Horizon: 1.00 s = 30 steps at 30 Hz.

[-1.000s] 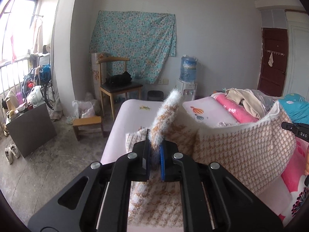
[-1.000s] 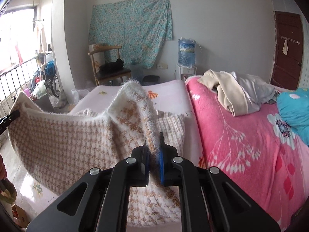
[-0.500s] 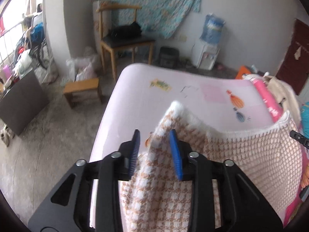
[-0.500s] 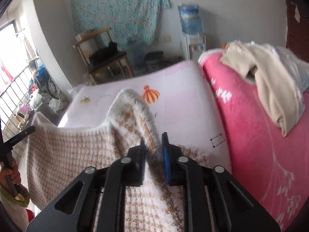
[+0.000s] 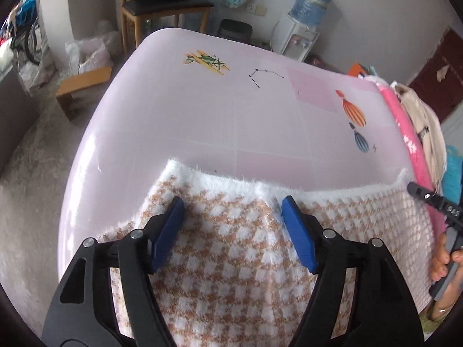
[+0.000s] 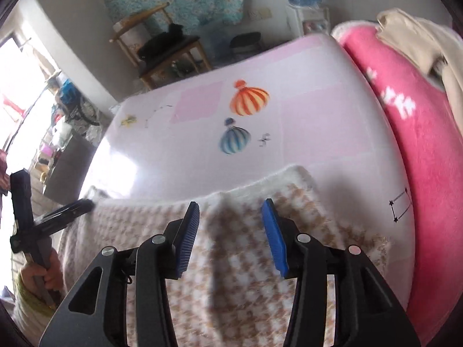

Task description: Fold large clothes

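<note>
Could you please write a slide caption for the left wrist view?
Open left hand-held gripper above a checked knit garment lying on the pink bed.

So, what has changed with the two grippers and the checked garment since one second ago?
Both grippers let go: the left gripper and right gripper, shut on raised corners before, are now open. The checked garment dropped from hanging between them onto the pale pink sheet, with both cameras tilted down. The beige clothes stayed on the pink blanket.

Left gripper (image 5: 233,212) jaws spread wide, right gripper (image 6: 230,217) likewise — both angled downward
</note>
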Motion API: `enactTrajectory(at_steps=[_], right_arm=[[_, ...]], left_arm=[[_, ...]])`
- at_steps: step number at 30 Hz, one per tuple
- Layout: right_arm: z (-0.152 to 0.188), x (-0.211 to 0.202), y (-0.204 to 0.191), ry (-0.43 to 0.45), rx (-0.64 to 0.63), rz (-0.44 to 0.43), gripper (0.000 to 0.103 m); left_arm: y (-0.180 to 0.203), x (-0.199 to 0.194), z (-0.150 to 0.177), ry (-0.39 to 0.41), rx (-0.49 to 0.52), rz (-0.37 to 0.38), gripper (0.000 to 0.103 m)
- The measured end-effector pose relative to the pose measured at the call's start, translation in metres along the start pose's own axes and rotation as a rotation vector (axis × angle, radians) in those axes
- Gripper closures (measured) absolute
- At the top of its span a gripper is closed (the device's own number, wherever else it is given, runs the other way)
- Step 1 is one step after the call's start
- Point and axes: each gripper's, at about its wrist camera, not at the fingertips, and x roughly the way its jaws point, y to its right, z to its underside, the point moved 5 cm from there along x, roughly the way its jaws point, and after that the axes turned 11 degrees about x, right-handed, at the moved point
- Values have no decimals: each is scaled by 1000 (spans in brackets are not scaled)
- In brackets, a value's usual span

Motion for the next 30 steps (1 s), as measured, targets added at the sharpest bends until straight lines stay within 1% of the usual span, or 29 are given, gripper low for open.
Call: enactTrajectory(at_steps=[1,2,3,4,6,7,8,9,10,11,12,14,16,18,20,21,23,24,25,26,28,29,30], right_arm=[[-4,-4,13,23,31,10,60],[-6,-10,28,39,71,37,62],[-8,-17,41,59,96,102,62],[-9,-26,50,79,105,127,62],[-3,-49,55,108,92,125,62],[2,-62,52,125,69,116,62],[10,-76,46,141,34,106,59],[22,-90,38,157,-11,95,56],[35,-103,29,169,-57,80,45],[51,-114,19,177,-106,61,40],[68,-126,12,178,-146,43,38],[103,-142,0,173,-198,4,28],[140,-153,-7,153,-209,-38,24],[174,-163,-9,149,-205,-47,23],[203,-172,-8,155,-185,-37,19],[215,-175,-7,157,-171,-28,18],[237,-183,-6,167,-155,10,17],[247,-187,-5,173,-152,28,16],[256,-192,-5,183,-149,48,14],[264,-197,-5,199,-147,65,11],[275,-209,-7,237,-154,96,6],[280,-214,-8,255,-163,119,6],[282,-219,-10,273,-173,144,6]], left_arm=[[-5,-6,3,19,-24,-2,36],[-11,-12,4,28,-37,-34,37],[-16,-19,6,33,-46,-51,36],[-21,-26,8,39,-53,-74,36],[-29,-45,11,56,-61,-112,36],[-28,-55,13,71,-53,-111,36],[-25,-67,15,85,-36,-105,36],[-18,-79,20,100,-9,-101,34],[-11,-92,26,114,24,-99,33],[0,-105,34,128,63,-95,29],[11,-116,45,139,103,-92,25],[33,-136,70,146,173,-77,20],[56,-152,101,150,226,-47,18],[75,-165,133,158,248,-24,14],[90,-174,164,166,254,-16,13],[95,-178,179,173,262,-29,13],[104,-184,202,183,281,-82,13],[107,-188,213,187,289,-122,12],[109,-193,221,190,291,-155,12],[112,-197,227,196,289,-167,11],[118,-208,237,211,279,-160,9],[120,-212,240,219,270,-163,8],[121,-217,244,226,260,-184,8]])
